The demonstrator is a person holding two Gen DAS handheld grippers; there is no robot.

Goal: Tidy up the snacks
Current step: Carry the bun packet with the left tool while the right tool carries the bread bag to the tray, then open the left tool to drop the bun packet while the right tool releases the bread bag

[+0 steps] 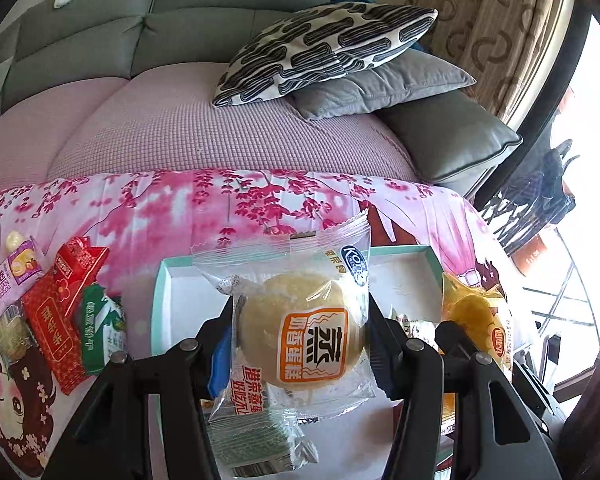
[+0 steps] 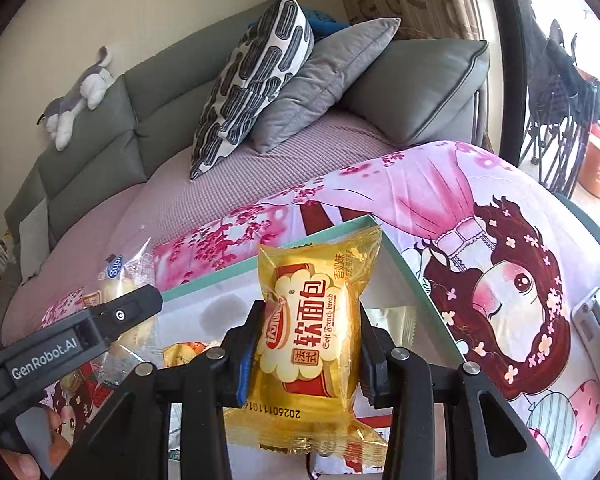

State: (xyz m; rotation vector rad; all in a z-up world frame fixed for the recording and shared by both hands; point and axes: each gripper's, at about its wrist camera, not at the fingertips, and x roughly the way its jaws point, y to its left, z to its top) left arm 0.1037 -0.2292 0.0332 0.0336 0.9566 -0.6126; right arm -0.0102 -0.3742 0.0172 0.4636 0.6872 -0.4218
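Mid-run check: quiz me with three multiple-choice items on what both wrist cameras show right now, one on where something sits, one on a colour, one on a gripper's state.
1. Where are the loose red and green snack packets?
A. On the floral cloth, left of the box
B. On the sofa's backrest
C. Under the striped pillow

2. What colour is the wrapper in the right gripper?
A. Blue
B. Golden yellow
C. Black

3. What is the left gripper doing?
A. Open with nothing in it
B. Out of view
C. Shut on the clear-wrapped steamed cake

Answers:
1. A: they lie on the pink floral cloth beside the teal-rimmed box.
2. B: the soft bread packet is golden yellow with red print.
3. C: both jaws press the cake's wrapper above the box.
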